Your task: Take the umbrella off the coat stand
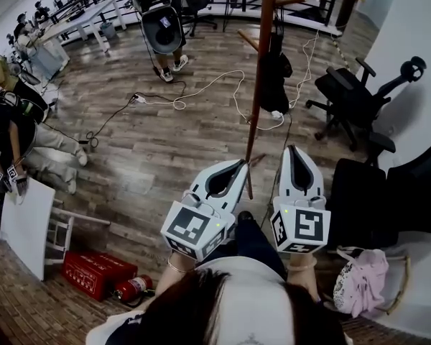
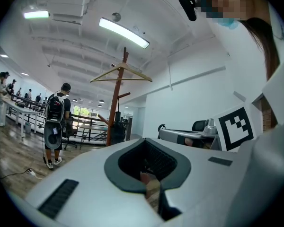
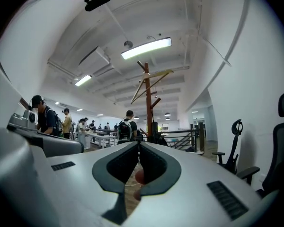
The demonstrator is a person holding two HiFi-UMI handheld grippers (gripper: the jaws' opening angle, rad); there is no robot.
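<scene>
The coat stand [image 1: 257,85] is a reddish-brown wooden pole that rises from the plank floor just ahead of me. A black folded umbrella [image 1: 275,70] hangs from one of its pegs, on the pole's right side. The umbrella shows small and far off in the left gripper view [image 2: 117,132] and in the right gripper view [image 3: 155,131]. My left gripper [image 1: 242,163] points at the pole's foot, its jaws meeting with nothing between them. My right gripper [image 1: 293,149] is beside it on the right, shut and holding nothing. Both are well short of the umbrella.
A wooden hanger [image 2: 121,73] tops the stand. White cables [image 1: 201,92] trail over the floor around its base. Black office chairs [image 1: 352,103] stand to the right, and a pink bag [image 1: 363,282] lies near right. A person with a backpack [image 1: 161,20] stands beyond. A red box [image 1: 97,273] sits near left.
</scene>
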